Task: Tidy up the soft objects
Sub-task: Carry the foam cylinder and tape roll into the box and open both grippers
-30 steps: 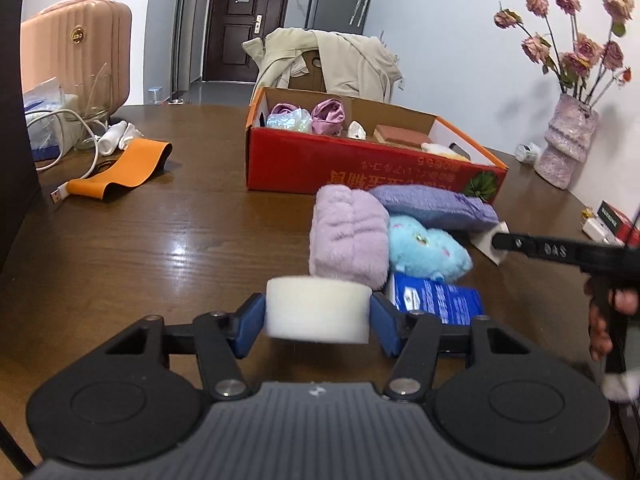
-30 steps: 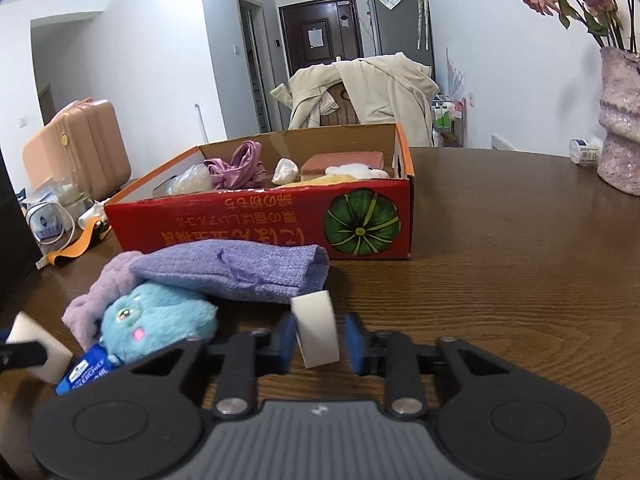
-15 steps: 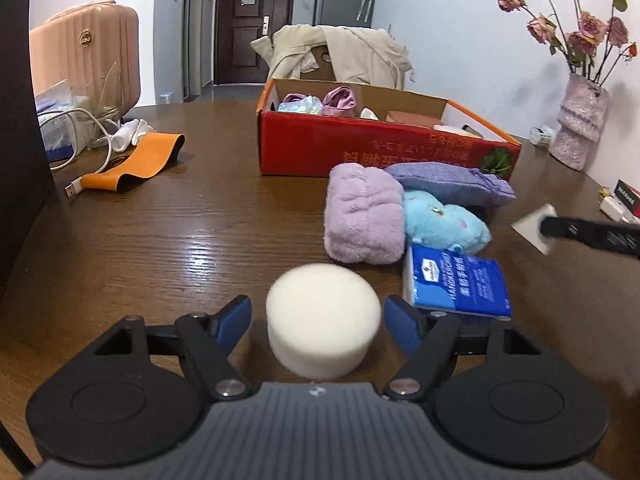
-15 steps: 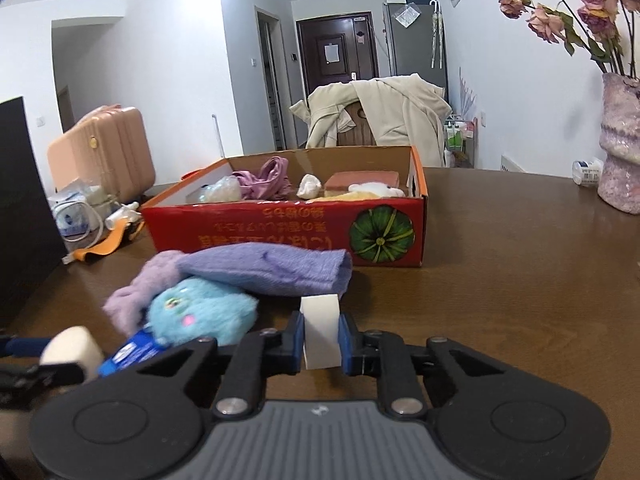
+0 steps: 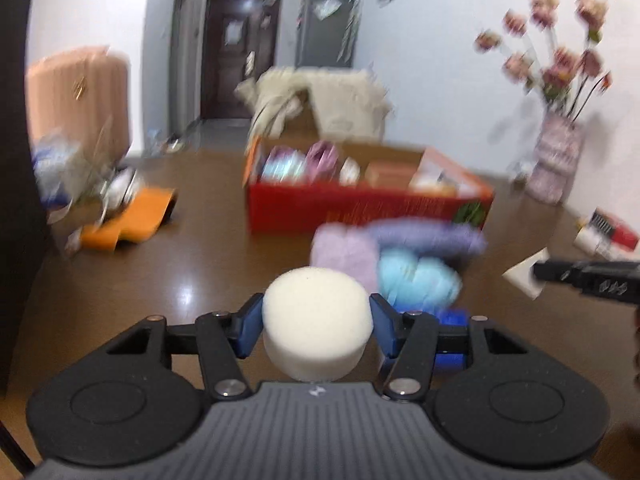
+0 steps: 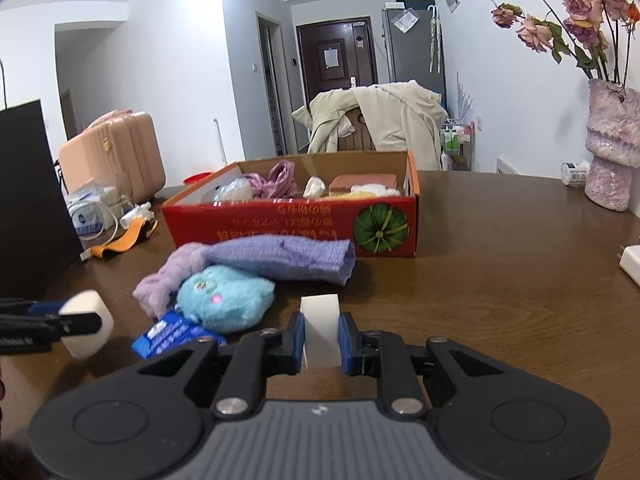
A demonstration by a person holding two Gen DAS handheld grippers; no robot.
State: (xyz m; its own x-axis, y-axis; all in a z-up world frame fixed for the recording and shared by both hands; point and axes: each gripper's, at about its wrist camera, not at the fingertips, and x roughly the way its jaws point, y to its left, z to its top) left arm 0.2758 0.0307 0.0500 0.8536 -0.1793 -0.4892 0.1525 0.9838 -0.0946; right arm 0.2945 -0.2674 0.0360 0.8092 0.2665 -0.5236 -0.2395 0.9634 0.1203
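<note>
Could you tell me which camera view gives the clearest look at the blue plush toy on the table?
The right wrist view: the blue plush toy is sharp and shows its face. In the left wrist view it is motion-blurred, a pale blue blob behind the round sponge.

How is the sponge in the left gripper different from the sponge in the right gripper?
The round sponge in the left gripper is a cream-coloured, thick disc, while the white sponge block in the right gripper is brighter, narrow and flat-sided. The round one fills a wide gap between the jaws; the block sits in a narrow one. Both are pale foam, clamped and held off the table.
</note>
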